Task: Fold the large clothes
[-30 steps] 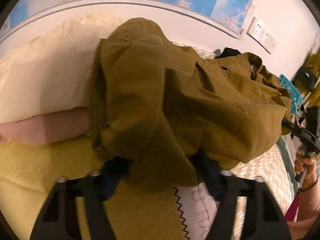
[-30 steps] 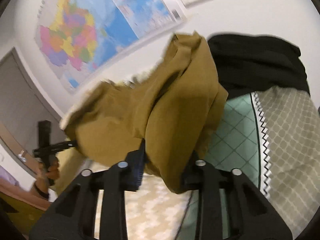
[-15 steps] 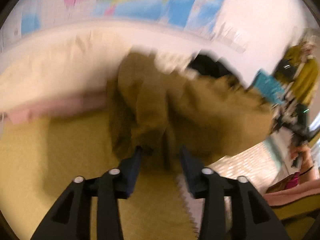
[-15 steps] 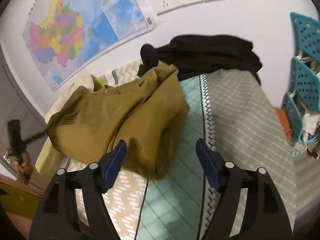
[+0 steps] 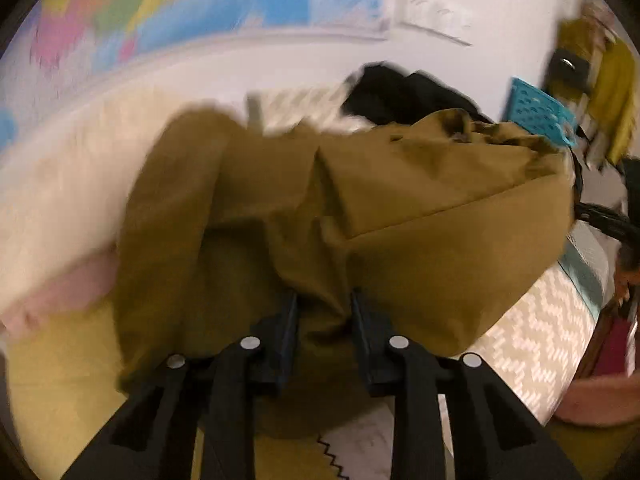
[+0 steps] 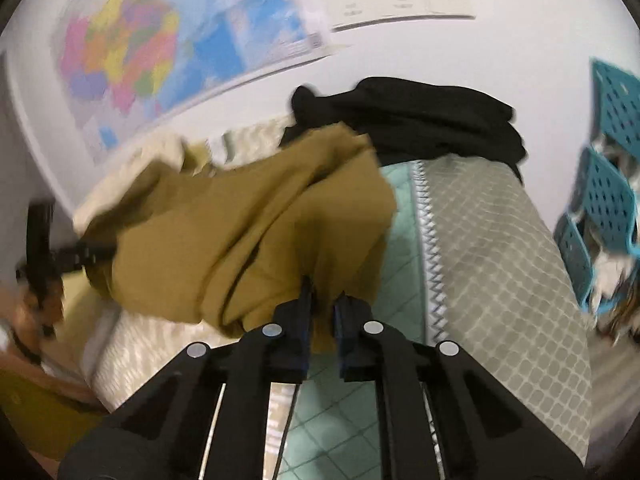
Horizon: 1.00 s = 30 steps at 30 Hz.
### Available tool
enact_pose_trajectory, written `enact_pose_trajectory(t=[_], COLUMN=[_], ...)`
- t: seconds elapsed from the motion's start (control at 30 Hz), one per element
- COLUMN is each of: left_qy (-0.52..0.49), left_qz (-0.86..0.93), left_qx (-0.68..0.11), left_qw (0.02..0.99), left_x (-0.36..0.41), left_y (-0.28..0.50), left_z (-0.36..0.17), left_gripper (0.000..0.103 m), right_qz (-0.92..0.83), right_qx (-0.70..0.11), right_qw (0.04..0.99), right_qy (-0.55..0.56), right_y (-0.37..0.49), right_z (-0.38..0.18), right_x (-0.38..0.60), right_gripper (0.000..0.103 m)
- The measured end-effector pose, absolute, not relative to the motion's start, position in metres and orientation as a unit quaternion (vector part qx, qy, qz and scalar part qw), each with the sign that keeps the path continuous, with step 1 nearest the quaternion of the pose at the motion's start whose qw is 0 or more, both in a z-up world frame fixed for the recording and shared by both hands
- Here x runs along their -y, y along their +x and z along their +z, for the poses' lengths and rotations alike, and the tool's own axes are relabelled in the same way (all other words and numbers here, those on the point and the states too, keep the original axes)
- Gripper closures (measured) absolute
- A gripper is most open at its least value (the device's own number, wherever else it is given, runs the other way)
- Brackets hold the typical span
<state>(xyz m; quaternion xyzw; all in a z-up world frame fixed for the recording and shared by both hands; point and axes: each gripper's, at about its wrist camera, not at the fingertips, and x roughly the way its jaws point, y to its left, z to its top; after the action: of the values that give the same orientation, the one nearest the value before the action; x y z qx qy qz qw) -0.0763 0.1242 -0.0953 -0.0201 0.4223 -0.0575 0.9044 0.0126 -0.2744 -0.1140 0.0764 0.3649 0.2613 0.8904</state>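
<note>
My left gripper (image 5: 323, 312) and right gripper (image 6: 322, 306) each pinch the brown jacket (image 5: 360, 216) tight, near the bed (image 6: 500, 264) edge.

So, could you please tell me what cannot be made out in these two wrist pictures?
- Left wrist view: the olive-brown garment is bunched, so its type, sleeves and fold lines are hidden.
- Left wrist view: the wall map is motion-blurred and unreadable.
- Right wrist view: the black clothing is a heap partly behind the olive garment.
- Right wrist view: the teal baskets are cut off by the edge.
</note>
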Motion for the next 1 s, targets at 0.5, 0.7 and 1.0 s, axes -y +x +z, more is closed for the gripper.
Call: enact_pose_trajectory(t=[0.5,0.7,1.0], left_qy=[0.011,0.034,0.022], left_qz=[-0.071,-0.066,-0.058], left_qx=[-0.325,-0.365,-0.425], left_qw=[0.943,0.928,0.903], left_x=[-0.131,-0.12,-0.135], left_y=[-0.087,-0.036,-0.004], left_z=[-0.03,-0.042,-0.081], left_gripper=[0.037,0.037,0.037], right_qz=[0.319,0.351,0.351], right_qx=[-0.327,-0.439,-0.277], right_qw=[0.888,0.817,0.884], right_qy=[-0.052,-0.128,-0.135], right_y=[0.06,0.112,0.103], right_z=[-0.035,-0.09,-0.018], right_x=[0.186,0.107,0.082], right_gripper=[0.042,0.052,0.101])
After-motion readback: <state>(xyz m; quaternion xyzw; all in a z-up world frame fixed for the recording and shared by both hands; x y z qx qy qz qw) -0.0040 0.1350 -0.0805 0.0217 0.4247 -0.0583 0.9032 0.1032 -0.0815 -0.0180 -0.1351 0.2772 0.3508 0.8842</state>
